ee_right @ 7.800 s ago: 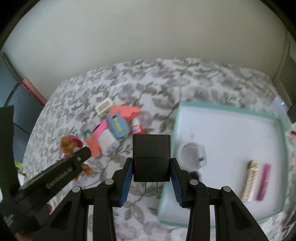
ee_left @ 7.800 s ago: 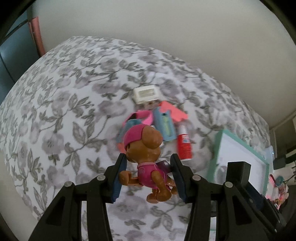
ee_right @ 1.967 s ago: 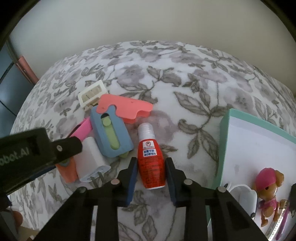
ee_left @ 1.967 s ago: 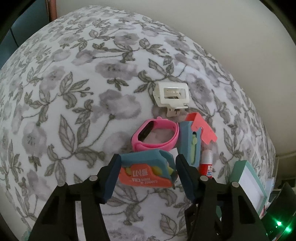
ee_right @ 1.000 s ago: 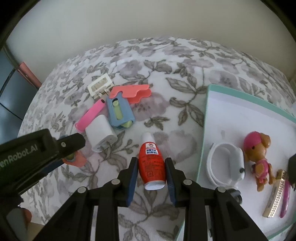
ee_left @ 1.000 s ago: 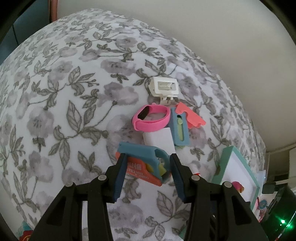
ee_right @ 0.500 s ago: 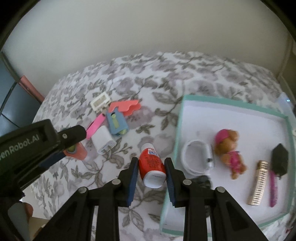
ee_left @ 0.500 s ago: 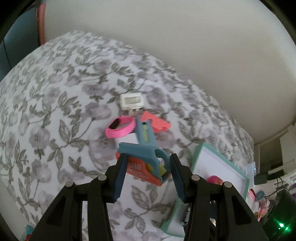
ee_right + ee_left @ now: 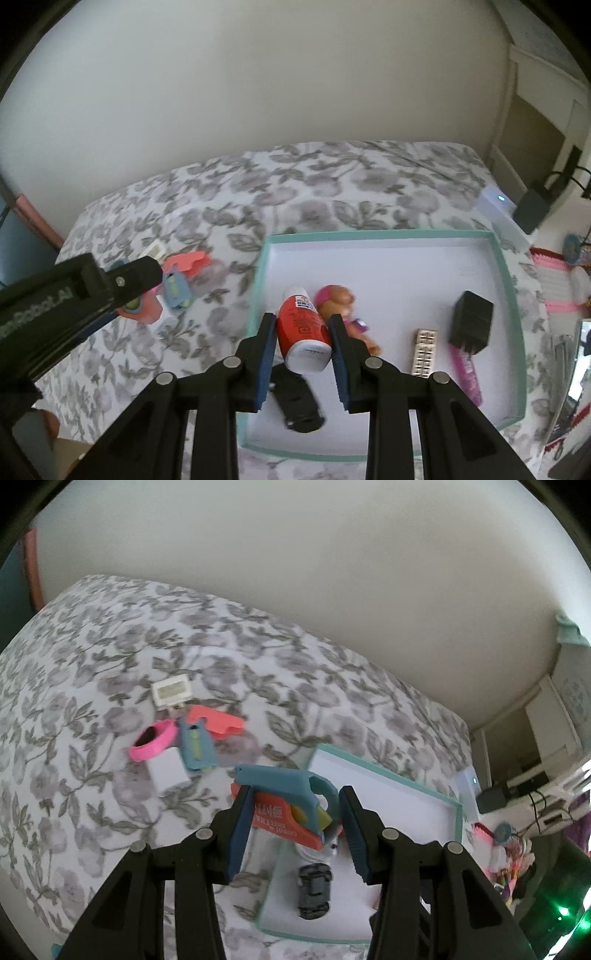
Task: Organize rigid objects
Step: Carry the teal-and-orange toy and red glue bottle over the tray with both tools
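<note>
My left gripper [image 9: 291,812] is shut on a blue and orange sharpener [image 9: 286,806], held above the near left corner of the teal tray [image 9: 456,812]. My right gripper [image 9: 301,341] is shut on a red bottle [image 9: 301,330] with a white cap, held above the left part of the same tray [image 9: 515,295]. In the tray lie a toy dog [image 9: 341,302], a black charger [image 9: 471,321], a gold clip [image 9: 424,350], a pink comb [image 9: 467,373] and a dark object [image 9: 299,406]. The left gripper also shows in the right wrist view [image 9: 125,280].
On the flowered bedspread left of the tray lie a pink wristband [image 9: 153,740], a white charger [image 9: 168,771], a blue sharpener [image 9: 195,744], a coral piece [image 9: 218,720] and a white clip [image 9: 171,692]. A wall stands behind the bed. Clutter sits at the right.
Both grippers have lifted their objects off the bedspread and carried them right, over the tray. The red bottle and the blue and orange sharpener left the pile.
</note>
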`<control>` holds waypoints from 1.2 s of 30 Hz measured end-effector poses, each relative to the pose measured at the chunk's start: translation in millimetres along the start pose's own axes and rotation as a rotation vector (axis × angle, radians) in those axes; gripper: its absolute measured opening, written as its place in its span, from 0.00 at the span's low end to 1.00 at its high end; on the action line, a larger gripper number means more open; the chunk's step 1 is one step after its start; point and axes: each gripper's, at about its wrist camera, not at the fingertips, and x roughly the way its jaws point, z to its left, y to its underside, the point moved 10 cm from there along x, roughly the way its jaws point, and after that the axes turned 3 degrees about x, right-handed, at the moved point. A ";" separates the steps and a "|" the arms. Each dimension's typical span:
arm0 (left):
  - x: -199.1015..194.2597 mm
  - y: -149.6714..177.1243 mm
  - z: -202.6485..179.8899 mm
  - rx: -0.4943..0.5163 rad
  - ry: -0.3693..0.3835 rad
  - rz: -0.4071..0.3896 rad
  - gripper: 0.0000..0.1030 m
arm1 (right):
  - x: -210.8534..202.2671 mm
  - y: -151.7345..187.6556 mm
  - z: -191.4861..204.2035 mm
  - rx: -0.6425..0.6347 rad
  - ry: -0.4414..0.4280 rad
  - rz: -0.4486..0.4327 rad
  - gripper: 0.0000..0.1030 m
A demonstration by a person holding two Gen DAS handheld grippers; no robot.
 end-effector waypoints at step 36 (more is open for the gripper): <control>64.6 60.5 -72.2 0.072 0.124 0.197 0.47 | 28.8 11.4 -106.9 0.162 0.154 0.093 0.30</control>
